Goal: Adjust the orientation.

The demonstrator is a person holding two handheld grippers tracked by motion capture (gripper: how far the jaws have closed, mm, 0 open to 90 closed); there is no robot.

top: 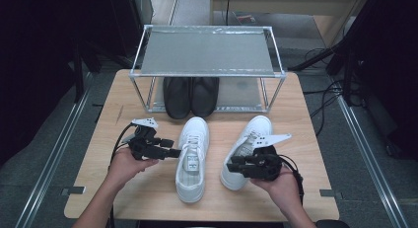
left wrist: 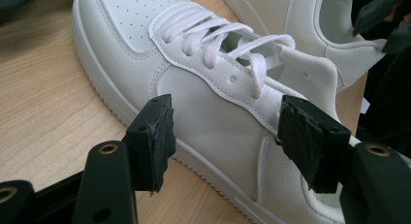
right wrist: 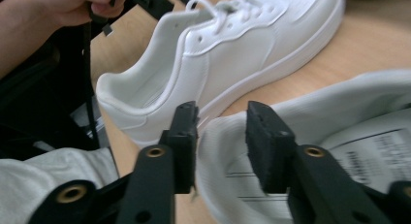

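I hold a gripper in each hand over the wooden desk, with a pair of white sneakers lying between them. My left gripper points across at the left sneaker, which lies flat on its sole near the middle of the desk, toe toward the metal rack at the far edge. In the left gripper view my jaws stand wide apart with the side of this sneaker between them; one pad sits by the sole edge and the other by the collar near the laces, and neither pad presses on the shoe as far as I can see.

My right gripper sits at the heel end of the right sneaker, which lies angled, toe pointing up and away from me. In the right gripper view my jaws are partly open, and the padded collar rim of the right sneaker rises between them. There is a gap on both sides of the rim, so I have no grip on it. Beyond, the left sneaker shows from the heel side, with my left hand at the top corner.

A pair of black shoes stands on the rack's lower shelf, just behind the white ones.
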